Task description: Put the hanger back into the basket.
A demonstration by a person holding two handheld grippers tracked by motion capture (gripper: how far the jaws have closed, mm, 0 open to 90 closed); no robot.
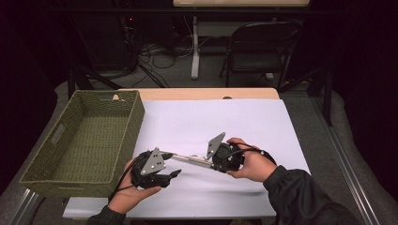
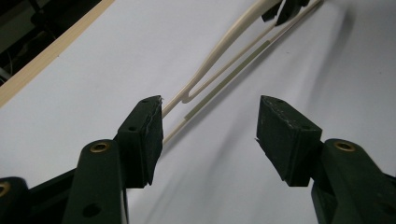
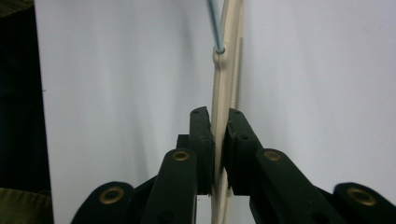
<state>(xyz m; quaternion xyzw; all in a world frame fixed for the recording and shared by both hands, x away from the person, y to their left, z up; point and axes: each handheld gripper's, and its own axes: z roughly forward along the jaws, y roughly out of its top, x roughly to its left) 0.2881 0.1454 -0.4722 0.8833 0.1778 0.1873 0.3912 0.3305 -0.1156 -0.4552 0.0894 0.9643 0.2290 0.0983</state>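
R gripper [image 3: 218, 140] jaws clamped on a cream hanger-like piece [image 3: 225, 84], pads pressing both sides of its thin arm; a metal wire [image 3: 214, 23] leaves its joint toward 12 o'clock. L gripper [image 2: 210, 135] jaws spread wide, nothing between the pads; the piece's forked end lies just off the left pad, running to 1 o'clock, contact unclear. High view: the piece [image 1: 190, 159] spans between both grippers over the white sheet [image 1: 211, 122], probably lifted off it. Green woven basket [image 1: 70, 140] at 9 o'clock, apart.
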